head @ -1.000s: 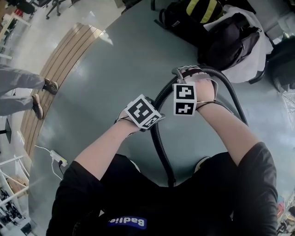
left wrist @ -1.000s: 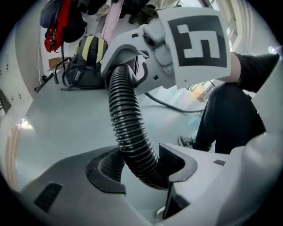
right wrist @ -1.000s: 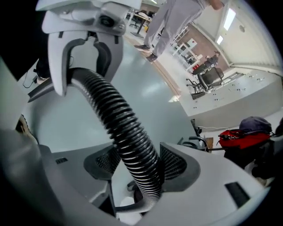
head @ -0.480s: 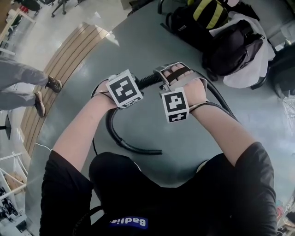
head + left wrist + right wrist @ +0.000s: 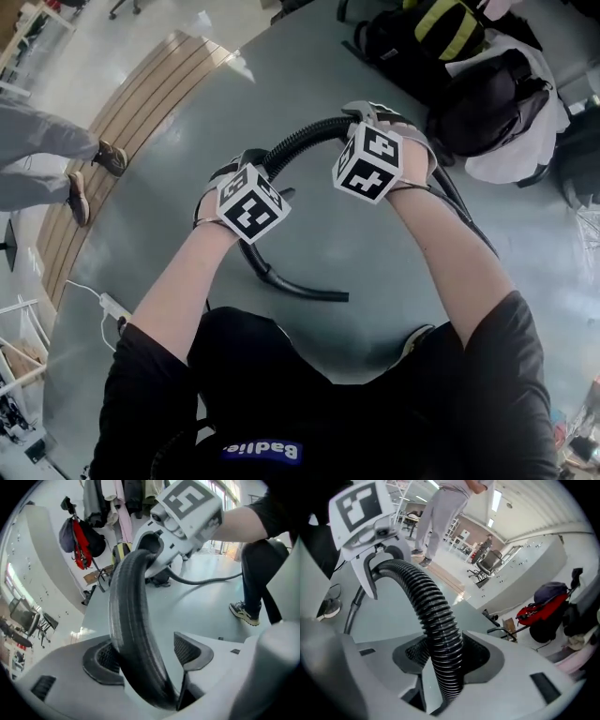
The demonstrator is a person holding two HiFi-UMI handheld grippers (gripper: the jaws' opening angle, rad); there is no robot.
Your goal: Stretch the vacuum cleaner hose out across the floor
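A black ribbed vacuum hose (image 5: 300, 136) arches between my two grippers above the grey floor. Its free end (image 5: 305, 289) curls on the floor below my left hand. My left gripper (image 5: 251, 161) has the hose (image 5: 133, 620) running between its jaws, which are opening. The hose leans on the left pad (image 5: 101, 658), and a gap shows at the right pad (image 5: 192, 648). My right gripper (image 5: 364, 114) is closing, and both its pads press the hose (image 5: 436, 616). Each gripper appears in the other's view: the right gripper (image 5: 183, 517) and the left gripper (image 5: 365, 517).
Black bags (image 5: 459, 75) and a white cloth lie at the far right. The hose (image 5: 469, 220) runs on past my right arm. A person's legs and shoes (image 5: 94, 169) stand left, by a wooden strip (image 5: 141, 103). A power strip (image 5: 112, 307) lies near left.
The right gripper has moved up and away from me. The left gripper has slid a little toward me along the hose. The hose between them has bowed into an arch.
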